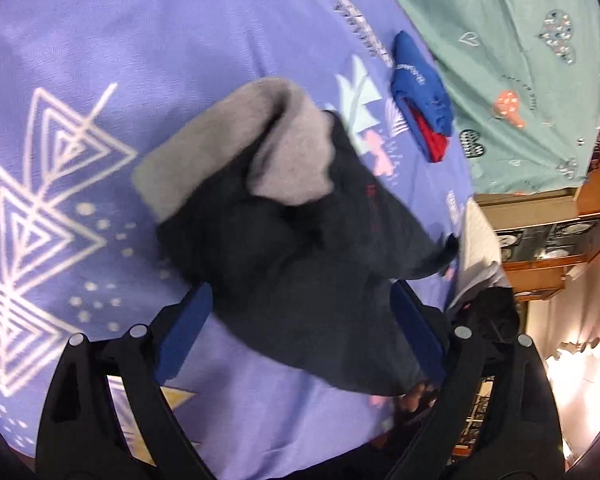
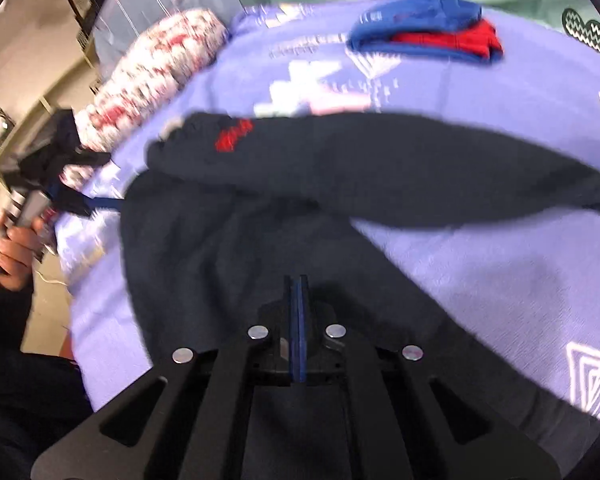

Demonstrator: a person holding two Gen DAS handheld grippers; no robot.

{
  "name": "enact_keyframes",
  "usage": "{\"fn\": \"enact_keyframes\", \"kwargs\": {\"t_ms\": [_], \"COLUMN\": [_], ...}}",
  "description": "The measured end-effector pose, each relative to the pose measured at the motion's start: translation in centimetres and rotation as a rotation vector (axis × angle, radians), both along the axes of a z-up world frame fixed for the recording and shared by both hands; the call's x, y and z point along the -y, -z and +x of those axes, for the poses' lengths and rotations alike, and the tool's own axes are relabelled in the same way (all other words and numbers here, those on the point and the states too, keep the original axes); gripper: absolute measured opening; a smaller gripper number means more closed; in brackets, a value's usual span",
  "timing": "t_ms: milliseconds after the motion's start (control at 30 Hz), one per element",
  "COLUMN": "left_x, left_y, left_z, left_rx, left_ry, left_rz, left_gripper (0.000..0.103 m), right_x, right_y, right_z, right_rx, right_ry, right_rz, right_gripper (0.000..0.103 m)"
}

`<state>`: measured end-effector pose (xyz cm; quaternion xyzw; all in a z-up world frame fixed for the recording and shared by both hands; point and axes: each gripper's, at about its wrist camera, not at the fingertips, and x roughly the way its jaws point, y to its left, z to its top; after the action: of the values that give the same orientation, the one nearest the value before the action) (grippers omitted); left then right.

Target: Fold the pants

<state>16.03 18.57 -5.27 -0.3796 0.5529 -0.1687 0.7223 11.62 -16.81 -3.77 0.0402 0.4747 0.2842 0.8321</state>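
The dark navy pants (image 1: 300, 248) lie crumpled on the purple bedsheet (image 1: 100, 60), with their grey inner lining (image 1: 236, 148) turned out at the far end. My left gripper (image 1: 300, 320) is open, its blue pads either side of the near part of the pants. In the right wrist view the pants (image 2: 340, 168) stretch across the sheet (image 2: 480, 260), with a small red logo (image 2: 234, 136). My right gripper (image 2: 298, 292) is shut on a fold of the pants. The left gripper (image 2: 80, 196) shows at the left of that view, held by a hand.
A folded blue and red garment (image 1: 420, 92) lies further back on the sheet; it also shows in the right wrist view (image 2: 428, 32). A teal patterned cover (image 1: 520, 60) lies beyond. A red-and-white patterned pillow (image 2: 156, 68) is at the bed's left. Wooden furniture (image 1: 560, 240) stands beside the bed.
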Motion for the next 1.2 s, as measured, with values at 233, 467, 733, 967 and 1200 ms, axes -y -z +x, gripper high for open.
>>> {"fn": "enact_keyframes", "kwargs": {"t_ms": [233,467,733,967,1200], "left_x": [4.1,3.3,3.8,3.6,0.4], "left_y": [1.0,2.9,2.2,2.1,-2.3], "left_z": [4.0,5.8,7.0,7.0,5.8], "left_rx": [-0.027,-0.028,0.030,0.061,0.167], "left_ry": [0.016,-0.092,-0.086,-0.045,-0.021], "left_rz": [0.001,-0.025,0.062,0.065,0.073], "left_gripper": [0.094,0.093,0.061,0.024,0.021], "right_x": [4.4,6.9,6.5,6.5,4.3], "right_y": [-1.6,2.3,3.1,4.8,-3.2], "right_z": [2.0,5.2,6.8,7.0,2.4], "right_rx": [-0.070,-0.295,-0.321,-0.339,-0.091], "right_ry": [0.267,0.512,0.572,0.587,0.429], "right_rz": [0.159,0.291,0.484,0.471,0.472], "right_gripper": [0.075,0.083,0.084,0.006,0.005]}}
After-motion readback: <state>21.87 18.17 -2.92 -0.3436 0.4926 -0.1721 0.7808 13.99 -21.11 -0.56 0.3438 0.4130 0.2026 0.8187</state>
